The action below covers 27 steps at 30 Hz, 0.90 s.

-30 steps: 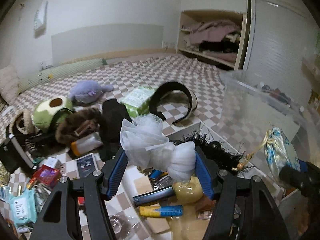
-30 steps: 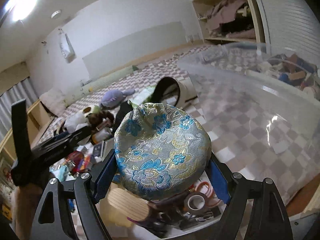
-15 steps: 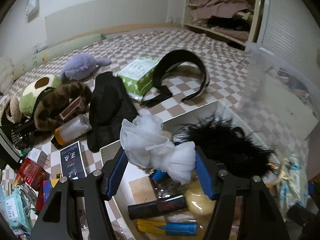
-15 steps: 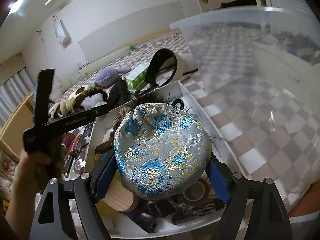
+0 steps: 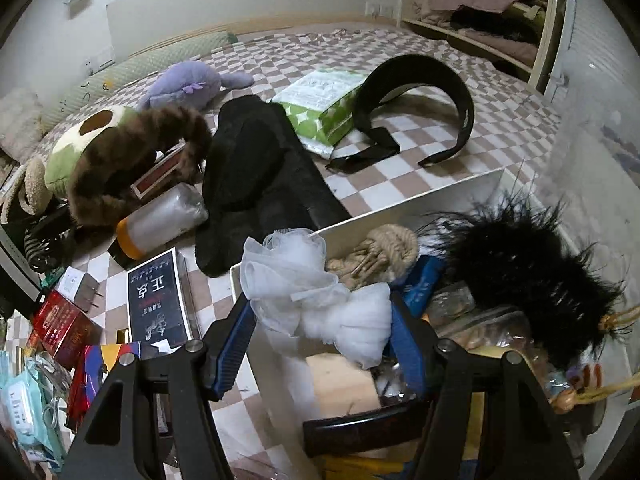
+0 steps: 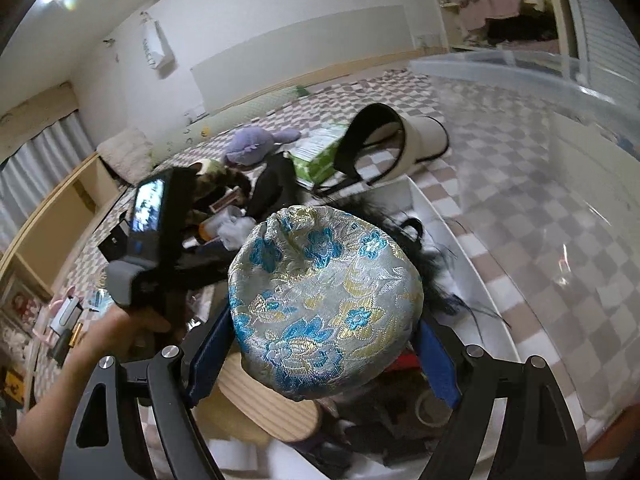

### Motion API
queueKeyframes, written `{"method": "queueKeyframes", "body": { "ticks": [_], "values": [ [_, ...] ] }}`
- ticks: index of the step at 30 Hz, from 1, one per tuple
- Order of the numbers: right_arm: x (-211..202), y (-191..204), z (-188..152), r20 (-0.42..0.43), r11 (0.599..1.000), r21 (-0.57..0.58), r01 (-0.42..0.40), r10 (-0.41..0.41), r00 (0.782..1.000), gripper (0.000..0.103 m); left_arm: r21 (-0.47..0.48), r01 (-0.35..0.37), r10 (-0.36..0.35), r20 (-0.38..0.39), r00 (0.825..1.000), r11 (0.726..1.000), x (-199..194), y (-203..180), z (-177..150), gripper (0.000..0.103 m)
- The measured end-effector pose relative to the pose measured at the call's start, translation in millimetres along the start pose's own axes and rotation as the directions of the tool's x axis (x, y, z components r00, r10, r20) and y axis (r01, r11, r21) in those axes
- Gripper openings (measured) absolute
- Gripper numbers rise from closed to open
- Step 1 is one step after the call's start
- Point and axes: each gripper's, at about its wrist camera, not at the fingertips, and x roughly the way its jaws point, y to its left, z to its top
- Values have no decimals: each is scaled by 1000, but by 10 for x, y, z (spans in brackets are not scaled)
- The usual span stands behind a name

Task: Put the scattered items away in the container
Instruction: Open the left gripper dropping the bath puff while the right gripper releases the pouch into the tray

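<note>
My left gripper (image 5: 320, 340) is shut on a white mesh puff (image 5: 312, 292), held just above the near left corner of the white container (image 5: 452, 196). Inside the container lie a black feathery item (image 5: 524, 268), a coil of rope (image 5: 384, 248) and several small things. In the right wrist view my right gripper (image 6: 326, 354) is shut on a round brocade pouch (image 6: 324, 304) with blue and gold flowers, hanging over the same container (image 6: 452, 240). A hand (image 6: 116, 328) holds the left gripper's body (image 6: 160, 236) at the left.
Scattered on the checkered floor: a black cloth (image 5: 256, 172), a green wipes pack (image 5: 324, 100), a black curved band (image 5: 420, 92), plush toys (image 5: 120, 148), a bottle (image 5: 160, 220), small boxes (image 5: 156, 296). A clear plastic bin (image 6: 560, 160) stands at the right.
Both grippers have come lower and closer over the white container, each with its item held. The left gripper now sits right beside the right one in the right wrist view.
</note>
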Motion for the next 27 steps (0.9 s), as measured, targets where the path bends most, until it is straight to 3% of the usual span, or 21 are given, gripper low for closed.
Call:
{"method": "queueKeyframes", "body": {
  "ticks": [8,12,20,23,27],
  "values": [
    [294,132,240,-51,999,-26,-39,37,998,84,71,2,-2,-1,1000,997,13,-63,-51,78],
    [486,156,306,-90,998,-54,-25,20,996,84,75,37,-39,25,999,997,-99,-53,-96,91],
    [799,96,313,-182,998,-28,-53,47,982,84,145,66,-77,74,994,987,-375,-142,-284,92],
    [824,97,322,-179,999,-10,-38,36,983,86,159,73,-87,84,993,985,-448,-162,-342,92],
    [769,87,343,-144,999,21,-31,33,989,97,179,73,-90,91,992,981,-533,-183,-419,92]
  ]
}}
